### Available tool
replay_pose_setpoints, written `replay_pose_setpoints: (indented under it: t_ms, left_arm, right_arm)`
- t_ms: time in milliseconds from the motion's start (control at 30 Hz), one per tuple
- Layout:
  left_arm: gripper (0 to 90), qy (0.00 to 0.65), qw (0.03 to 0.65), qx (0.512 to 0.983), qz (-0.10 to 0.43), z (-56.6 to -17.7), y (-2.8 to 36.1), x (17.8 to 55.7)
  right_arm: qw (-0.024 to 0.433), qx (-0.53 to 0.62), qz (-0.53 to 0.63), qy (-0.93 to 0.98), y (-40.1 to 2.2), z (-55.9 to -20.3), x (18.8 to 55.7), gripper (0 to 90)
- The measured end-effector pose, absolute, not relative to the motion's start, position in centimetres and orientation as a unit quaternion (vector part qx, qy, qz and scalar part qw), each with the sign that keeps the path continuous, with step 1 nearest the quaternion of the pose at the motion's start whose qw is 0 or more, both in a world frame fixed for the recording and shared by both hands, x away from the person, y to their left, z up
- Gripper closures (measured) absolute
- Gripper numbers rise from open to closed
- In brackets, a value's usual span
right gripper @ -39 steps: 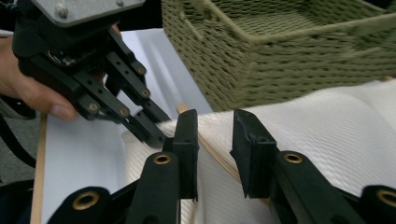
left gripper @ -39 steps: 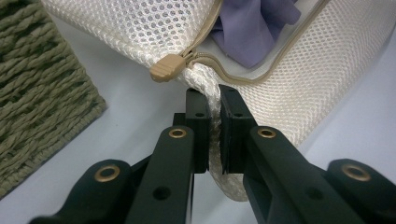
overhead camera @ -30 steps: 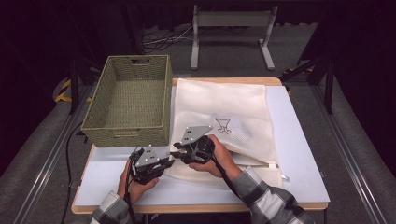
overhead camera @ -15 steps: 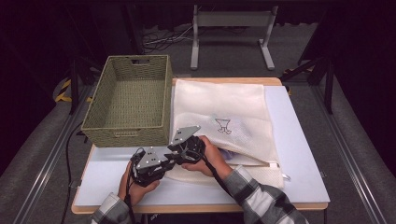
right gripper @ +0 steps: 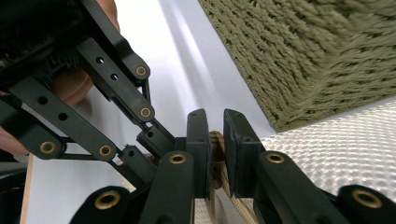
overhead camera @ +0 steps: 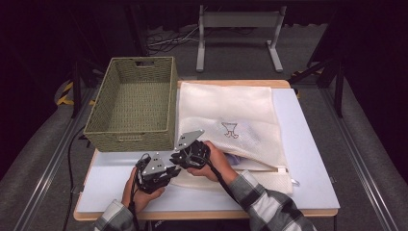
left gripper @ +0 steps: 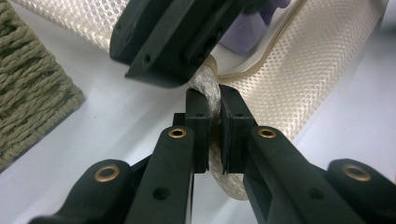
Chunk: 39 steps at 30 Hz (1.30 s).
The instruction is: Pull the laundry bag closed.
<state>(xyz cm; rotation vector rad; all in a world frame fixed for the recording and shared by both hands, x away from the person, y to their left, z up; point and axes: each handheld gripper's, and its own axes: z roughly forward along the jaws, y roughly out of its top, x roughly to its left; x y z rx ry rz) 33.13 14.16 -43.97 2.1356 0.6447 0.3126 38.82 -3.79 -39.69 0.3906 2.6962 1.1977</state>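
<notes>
Two grippers are meeting at the near left corner of the white mesh laundry bag (overhead camera: 231, 115), which is lying flat on the table (overhead camera: 308, 159) just right of the woven basket (overhead camera: 132, 108). Left gripper (left gripper: 214, 116) is pinching a bunched fold of mesh. Right gripper (right gripper: 215, 135), its jaws having just been closing, is clamping the bag's edge beside it.

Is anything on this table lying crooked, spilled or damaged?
Nothing looks spilled or broken. The mesh laundry bag lies mostly flat beside the woven basket, but its near corner is bunched up, pinched by the left tool and the right tool. Something lilac shows at its opening.
</notes>
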Motion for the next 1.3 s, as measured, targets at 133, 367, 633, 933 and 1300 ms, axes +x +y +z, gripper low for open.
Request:
replay_pose_setpoints:
  t_ms: [133,367,633,933,1300]
  left_arm:
    - [84.3,0.26,0.427,0.857,0.125,-44.0,14.2,33.1]
    - [84.0,0.264,0.424,0.857,0.125,-44.0,14.4,33.3]
    - [83.8,0.269,0.422,0.856,0.129,-44.0,14.4,33.3]
    - [83.6,0.269,0.424,0.855,0.128,-43.9,14.4,33.3]
    - [69.8,0.271,0.436,0.85,0.119,-43.7,14.6,33.5]
  right_arm:
    - [0.081,0.133,0.406,0.901,-4.2,-39.5,38.8,81.8]
    - [0.082,0.14,0.408,0.898,-5.4,-39.1,38.8,81.8]
    - [0.071,0.137,0.397,0.905,-6.7,-39.9,38.6,81.2]
    - [0.082,0.117,0.37,0.918,-6.7,-40.5,38.5,81.5]
    - [0.095,0.105,0.365,0.92,-6.6,-40.3,38.1,82.1]
